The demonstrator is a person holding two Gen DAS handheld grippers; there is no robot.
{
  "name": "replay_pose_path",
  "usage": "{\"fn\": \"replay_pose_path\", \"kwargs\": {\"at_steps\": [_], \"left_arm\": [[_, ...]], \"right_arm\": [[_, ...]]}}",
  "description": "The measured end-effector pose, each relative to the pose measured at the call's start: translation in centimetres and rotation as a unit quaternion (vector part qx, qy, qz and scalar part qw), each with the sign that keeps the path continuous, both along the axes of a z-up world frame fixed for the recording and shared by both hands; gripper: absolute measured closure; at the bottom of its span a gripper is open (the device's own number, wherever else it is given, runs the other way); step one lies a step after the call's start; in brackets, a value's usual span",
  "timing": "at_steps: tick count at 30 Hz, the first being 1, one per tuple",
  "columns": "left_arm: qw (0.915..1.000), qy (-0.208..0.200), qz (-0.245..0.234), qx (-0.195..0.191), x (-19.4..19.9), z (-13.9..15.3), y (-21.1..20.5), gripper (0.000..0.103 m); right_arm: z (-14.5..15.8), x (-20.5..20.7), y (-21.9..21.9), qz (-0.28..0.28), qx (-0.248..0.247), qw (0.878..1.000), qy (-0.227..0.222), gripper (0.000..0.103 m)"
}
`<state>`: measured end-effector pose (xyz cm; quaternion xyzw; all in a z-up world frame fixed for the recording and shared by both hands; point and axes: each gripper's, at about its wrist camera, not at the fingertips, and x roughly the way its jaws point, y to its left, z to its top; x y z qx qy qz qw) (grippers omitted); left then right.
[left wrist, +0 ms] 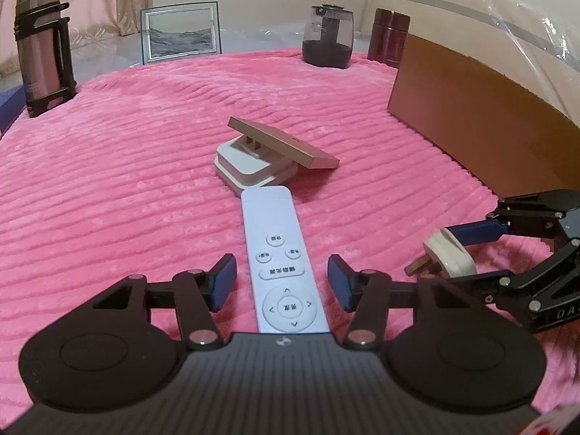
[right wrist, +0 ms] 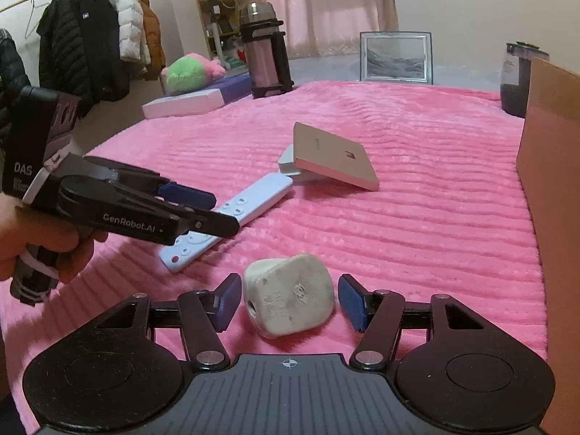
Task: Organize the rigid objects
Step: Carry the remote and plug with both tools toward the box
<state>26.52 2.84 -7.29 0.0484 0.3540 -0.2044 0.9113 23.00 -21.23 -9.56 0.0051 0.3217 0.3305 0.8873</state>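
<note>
Pink ribbed plush blanket (left wrist: 108, 166) covered the whole working surface. Nearest in the left wrist view, the left gripper (left wrist: 282, 282) had its blue pads apart, straddling the long pale-blue plastic remote control (left wrist: 281, 253) with a clear gap on each side, so nothing was grasped. Just to the right, the right gripper (right wrist: 290, 302) stood likewise released around the scuffed white plastic three-pin plug (right wrist: 288, 295), its blue pads (right wrist: 228, 302) beside the plug but apart from it (in the right wrist view a small gap showed on both sides).

Beyond the remote's far tip, a flat gold rectangular panel (left wrist: 286, 143) leaned tilted on a white square plastic base (left wrist: 250, 170). Further right stood a tall brown cardboard box (left wrist: 482, 116), probably where the objects belonged. At the far edge stood a steel thermos flask with black straps (left wrist: 41, 50), a silver picture frame (left wrist: 181, 32), a dark glass jar (left wrist: 328, 36) and a maroon canister (left wrist: 388, 36).

The step in hand looked like picking up the plug and the remote. To do it well, each gripper should be centred on its object, lowered until the pads flanked the sides fully, then closed squarely so the smooth plastic did not twist or squirt out against the soft blanket.
</note>
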Motion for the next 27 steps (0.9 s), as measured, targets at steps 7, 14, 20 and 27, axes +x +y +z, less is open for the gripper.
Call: {"fn": "replay_pose_path", "kwargs": {"at_steps": [7,14,20,27], "left_arm": [[0.9999,0.009,0.008,0.001,1.0,-0.4,-0.6,0.052],[0.9995,0.020,0.026,0.001,1.9,-0.7,-1.0,0.055],[0.9986,0.025,0.046,0.010,1.1,-0.4,-1.2,0.069],[0.9989,0.021,0.043,-0.004,-2.9,1.4,-1.4,0.069]], "right_arm": [[0.0,-0.1,0.0,-0.010,0.004,1.000,0.002,0.053],[0.5,-0.8,0.6,-0.035,-0.010,0.999,0.002,0.053],[1.3,-1.5,0.7,-0.048,-0.009,0.999,-0.004,0.054],[2.9,-3.4,0.4,-0.067,-0.007,0.998,-0.005,0.054]]}}
